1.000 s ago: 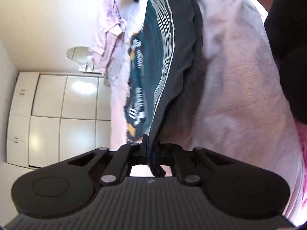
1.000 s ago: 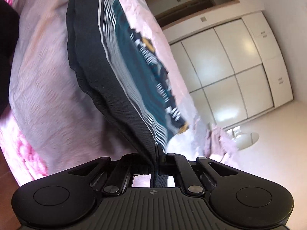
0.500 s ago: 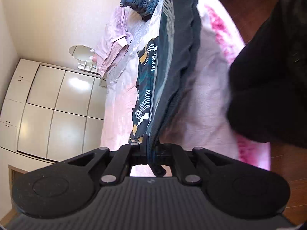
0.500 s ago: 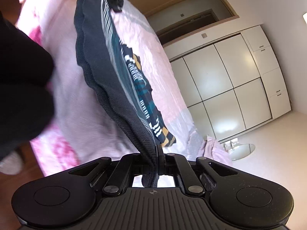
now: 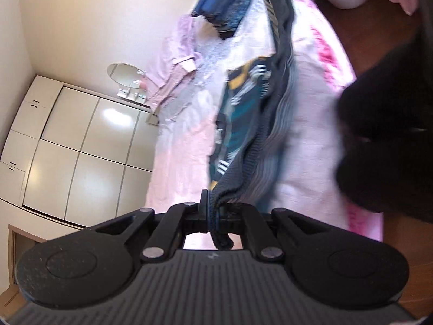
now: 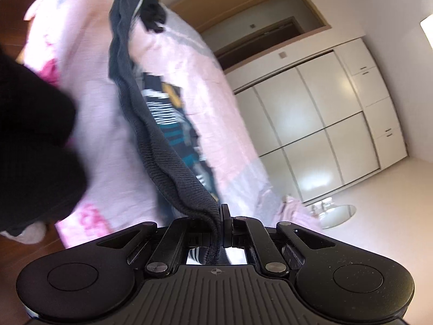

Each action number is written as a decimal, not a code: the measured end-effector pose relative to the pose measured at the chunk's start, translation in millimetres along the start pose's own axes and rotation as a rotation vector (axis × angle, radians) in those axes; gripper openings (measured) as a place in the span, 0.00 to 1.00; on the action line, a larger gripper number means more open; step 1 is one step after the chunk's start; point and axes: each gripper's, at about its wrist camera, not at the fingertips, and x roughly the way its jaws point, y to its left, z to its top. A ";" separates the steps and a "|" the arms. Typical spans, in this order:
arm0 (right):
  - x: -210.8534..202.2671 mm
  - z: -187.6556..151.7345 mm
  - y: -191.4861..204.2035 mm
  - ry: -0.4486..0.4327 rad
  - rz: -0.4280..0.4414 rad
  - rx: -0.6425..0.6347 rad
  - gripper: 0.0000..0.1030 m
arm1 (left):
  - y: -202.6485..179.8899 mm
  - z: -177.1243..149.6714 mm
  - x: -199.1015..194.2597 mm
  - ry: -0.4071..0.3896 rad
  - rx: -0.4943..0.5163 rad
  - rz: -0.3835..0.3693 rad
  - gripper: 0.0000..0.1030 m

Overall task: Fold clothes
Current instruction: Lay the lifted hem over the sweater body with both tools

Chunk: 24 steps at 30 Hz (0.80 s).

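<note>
A dark patterned sweater (image 5: pixel 243 124) with teal, white and yellow markings and a grey ribbed hem hangs stretched between my two grippers above a pink bed. My left gripper (image 5: pixel 212 211) is shut on one end of the ribbed hem. At the other end, my right gripper (image 6: pixel 219 224) is shut on the same hem (image 6: pixel 173 173), and the sweater (image 6: pixel 167 113) trails away from it over the bed. The far end of the garment runs out of both views at the top.
The pink bedspread (image 5: pixel 184 157) lies under the sweater, with a lilac shirt (image 5: pixel 178 62) and a blue folded pile (image 5: pixel 227 8) on it. The person's dark clothing (image 5: pixel 384 135) (image 6: pixel 32 135) is close beside the bed edge. White wardrobe doors (image 6: pixel 311 119) stand behind.
Both grippers have risen and pulled back from the bed with the sweater. More of the bed, the floor and the person now shows, and the hem sags looser between the grippers.
</note>
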 end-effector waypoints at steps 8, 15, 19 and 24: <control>143.7 2.3 -89.0 0.042 0.039 0.054 0.02 | 85.8 -5.9 158.3 0.067 -0.080 -0.031 0.03; 302.0 -20.3 -105.2 0.135 0.195 0.129 0.02 | 71.7 -31.7 315.3 0.137 -0.160 -0.166 0.03; 373.4 -43.3 -74.0 0.200 0.316 0.173 0.02 | 45.0 -53.9 363.6 0.185 -0.197 -0.234 0.03; 394.8 -47.4 -80.3 0.186 0.330 0.230 0.02 | 66.7 -61.9 388.6 0.185 -0.256 -0.236 0.03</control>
